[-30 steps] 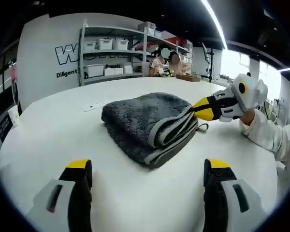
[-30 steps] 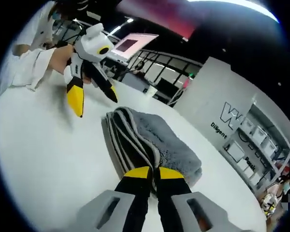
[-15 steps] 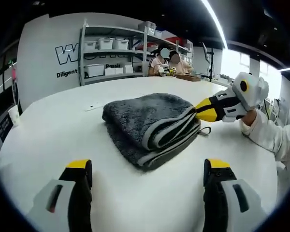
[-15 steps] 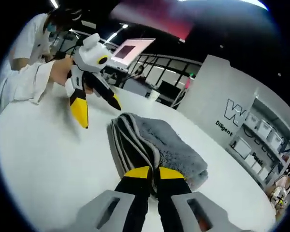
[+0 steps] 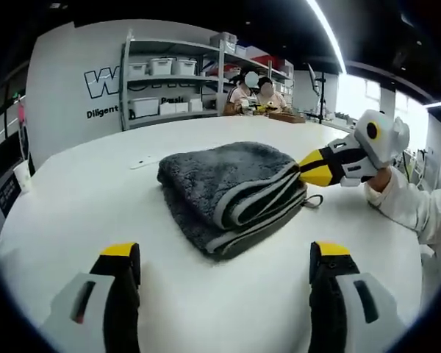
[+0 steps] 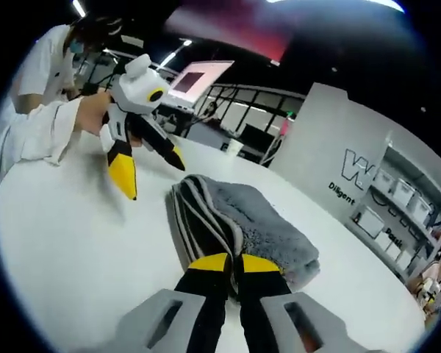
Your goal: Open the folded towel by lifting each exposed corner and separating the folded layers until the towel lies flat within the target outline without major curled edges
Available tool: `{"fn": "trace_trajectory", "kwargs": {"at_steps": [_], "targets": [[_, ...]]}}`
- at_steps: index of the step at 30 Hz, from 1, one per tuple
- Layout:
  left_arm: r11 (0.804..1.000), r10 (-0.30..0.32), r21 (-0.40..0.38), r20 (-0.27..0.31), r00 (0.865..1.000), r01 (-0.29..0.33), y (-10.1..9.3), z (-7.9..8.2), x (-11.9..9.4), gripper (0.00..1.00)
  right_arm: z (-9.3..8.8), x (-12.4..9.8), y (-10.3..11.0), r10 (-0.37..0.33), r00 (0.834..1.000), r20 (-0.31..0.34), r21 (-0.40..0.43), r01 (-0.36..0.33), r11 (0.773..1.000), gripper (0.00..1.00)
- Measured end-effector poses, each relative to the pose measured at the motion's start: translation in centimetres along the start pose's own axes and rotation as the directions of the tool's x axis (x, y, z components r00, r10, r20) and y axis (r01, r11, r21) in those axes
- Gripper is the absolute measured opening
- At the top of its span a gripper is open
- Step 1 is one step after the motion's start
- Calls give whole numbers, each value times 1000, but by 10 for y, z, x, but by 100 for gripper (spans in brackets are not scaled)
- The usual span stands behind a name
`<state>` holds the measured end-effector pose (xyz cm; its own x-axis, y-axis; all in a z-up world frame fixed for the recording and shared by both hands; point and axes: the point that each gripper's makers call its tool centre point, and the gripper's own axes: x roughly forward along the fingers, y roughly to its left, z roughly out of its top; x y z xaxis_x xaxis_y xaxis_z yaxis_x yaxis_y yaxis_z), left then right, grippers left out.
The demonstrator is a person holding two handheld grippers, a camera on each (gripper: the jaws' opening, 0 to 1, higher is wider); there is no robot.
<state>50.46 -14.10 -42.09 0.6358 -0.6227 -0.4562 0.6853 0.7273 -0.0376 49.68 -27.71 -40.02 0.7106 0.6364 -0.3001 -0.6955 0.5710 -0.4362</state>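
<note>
A dark grey folded towel (image 5: 220, 184) with pale grey edging lies on the white table (image 5: 81, 206); its stacked folded edges face my left gripper. My left gripper (image 5: 224, 254) is open, with its jaws wide apart and short of the towel. My right gripper (image 5: 314, 168) comes in from the right, shut on the towel's upper corner. In the right gripper view the towel (image 6: 250, 220) lies just past my right gripper (image 6: 234, 263), whose yellow tips are pressed together on its near edge. The left gripper (image 6: 151, 168) hangs open beyond the towel's far end.
A person's white sleeve (image 5: 411, 209) is at the right table edge, and a small hanging loop (image 5: 314, 200) sticks out of the towel. Shelves with white bins (image 5: 169, 81) and seated people (image 5: 253, 95) stand behind the table. A paper cup (image 5: 20, 175) sits far left.
The right gripper has raised the towel's upper corner slightly, so the folded layers gape a little more. The left gripper has stayed still and open.
</note>
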Motion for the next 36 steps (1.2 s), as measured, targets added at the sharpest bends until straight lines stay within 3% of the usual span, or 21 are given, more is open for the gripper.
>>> {"fn": "trace_trajectory", "kwargs": {"at_steps": [18, 36], "targets": [[1000, 4, 4, -8, 1000, -4, 2, -1, -1, 94, 9, -2, 10, 43, 999, 20, 107, -44, 993, 0], [1000, 1, 4, -13, 1000, -1, 1, -2, 1, 94, 23, -9, -1, 5, 996, 90, 147, -19, 989, 0]]}}
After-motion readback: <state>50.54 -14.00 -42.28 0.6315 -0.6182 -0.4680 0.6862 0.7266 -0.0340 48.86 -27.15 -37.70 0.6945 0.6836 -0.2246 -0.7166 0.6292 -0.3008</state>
